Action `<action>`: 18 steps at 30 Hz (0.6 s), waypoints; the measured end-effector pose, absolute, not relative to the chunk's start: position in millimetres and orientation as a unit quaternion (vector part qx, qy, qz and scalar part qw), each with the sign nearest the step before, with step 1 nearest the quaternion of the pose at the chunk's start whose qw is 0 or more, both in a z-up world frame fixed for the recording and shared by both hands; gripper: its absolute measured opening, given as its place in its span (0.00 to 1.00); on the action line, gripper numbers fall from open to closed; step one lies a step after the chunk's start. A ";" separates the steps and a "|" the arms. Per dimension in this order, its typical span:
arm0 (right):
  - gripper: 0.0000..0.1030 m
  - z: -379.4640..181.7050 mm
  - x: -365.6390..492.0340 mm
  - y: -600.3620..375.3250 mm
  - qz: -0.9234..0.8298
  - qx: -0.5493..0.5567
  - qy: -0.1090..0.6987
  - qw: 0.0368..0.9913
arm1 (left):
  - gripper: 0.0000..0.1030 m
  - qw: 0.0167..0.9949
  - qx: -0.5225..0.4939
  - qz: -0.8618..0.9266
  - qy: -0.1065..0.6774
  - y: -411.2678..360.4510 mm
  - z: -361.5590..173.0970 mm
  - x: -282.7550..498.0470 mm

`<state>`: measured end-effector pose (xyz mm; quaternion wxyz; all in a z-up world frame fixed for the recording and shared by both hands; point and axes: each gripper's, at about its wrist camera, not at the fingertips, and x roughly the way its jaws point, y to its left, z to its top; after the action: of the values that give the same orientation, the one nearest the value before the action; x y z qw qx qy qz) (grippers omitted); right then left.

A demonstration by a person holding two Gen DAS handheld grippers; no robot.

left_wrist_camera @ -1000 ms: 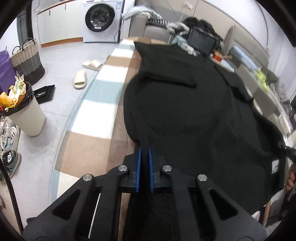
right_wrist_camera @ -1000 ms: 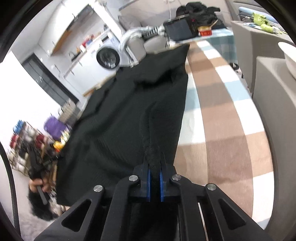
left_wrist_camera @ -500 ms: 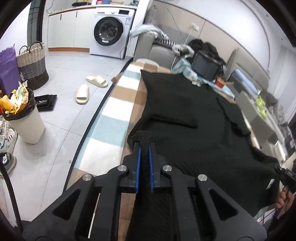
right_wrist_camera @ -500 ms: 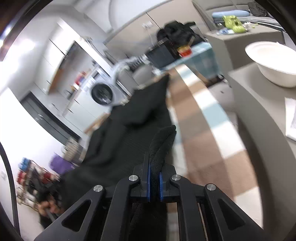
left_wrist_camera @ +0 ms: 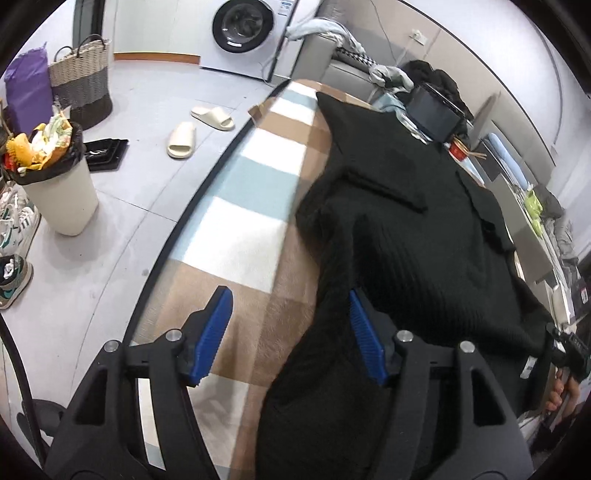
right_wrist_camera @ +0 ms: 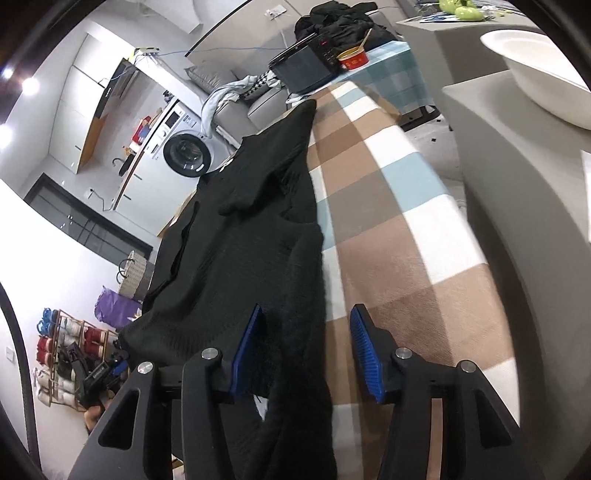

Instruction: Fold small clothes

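A black knit garment (left_wrist_camera: 413, 229) lies spread along a checked blanket (left_wrist_camera: 236, 236) in brown, white and pale blue. My left gripper (left_wrist_camera: 291, 332) hangs low over its near corner with the jaws opening. A ridge of the cloth lies loose against the right-hand blue pad (left_wrist_camera: 364, 339), and bare blanket shows at the other pad. In the right wrist view the garment (right_wrist_camera: 251, 229) runs away from me. The right gripper (right_wrist_camera: 306, 350) is also opening, with the garment's edge slack between the jaws, by the left pad (right_wrist_camera: 247, 350). Neither pair of pads presses the cloth.
On the floor to the left stand a full bin (left_wrist_camera: 55, 192), slippers (left_wrist_camera: 181, 140), a woven basket (left_wrist_camera: 81, 85) and a washing machine (left_wrist_camera: 243, 29). A tablet (right_wrist_camera: 306, 70) and a red cup (right_wrist_camera: 352, 59) sit beyond the blanket's far end. A white bowl (right_wrist_camera: 535, 74) rests on the grey block (right_wrist_camera: 517, 177) at the right.
Both grippers were shut on the garment's near edge; now their jaws stand apart and the cloth lies loose on the blanket. Both views have rolled and shifted sideways.
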<state>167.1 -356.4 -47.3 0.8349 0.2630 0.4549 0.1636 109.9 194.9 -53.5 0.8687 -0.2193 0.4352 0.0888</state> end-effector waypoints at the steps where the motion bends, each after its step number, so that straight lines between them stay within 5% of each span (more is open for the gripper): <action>1: 0.49 -47.8 168.2 -354.6 0.166 0.261 0.456 0.834 | 0.60 0.870 -0.211 0.082 0.438 190.4 -55.8 111.4; 7: 0.53 -49.2 168.8 -350.4 0.177 0.261 0.464 0.828 | 0.58 0.864 -0.197 0.034 0.462 166.2 -68.9 126.3; 9: 0.53 -53.0 168.7 -347.6 0.183 0.259 0.471 0.823 | 0.21 0.866 -0.197 0.011 0.459 159.2 -69.0 128.2; 11: 0.52 -56.1 167.4 -343.5 0.195 0.258 0.476 0.818 | 0.07 0.869 -0.193 0.001 0.456 154.9 -67.8 129.9; 14: 0.16 -53.6 161.6 -329.6 0.227 0.225 0.471 0.822 | 0.05 0.877 -0.208 -0.005 0.433 156.8 -58.4 125.1; 18: 0.09 -35.3 149.2 -320.5 0.270 0.195 0.442 0.833 | 0.05 0.889 -0.231 -0.004 0.396 169.6 -35.5 115.8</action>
<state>149.2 -320.5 -35.3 0.8328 0.1948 0.4424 0.2699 115.8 169.6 -35.5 0.8888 -0.2312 0.3956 -0.0041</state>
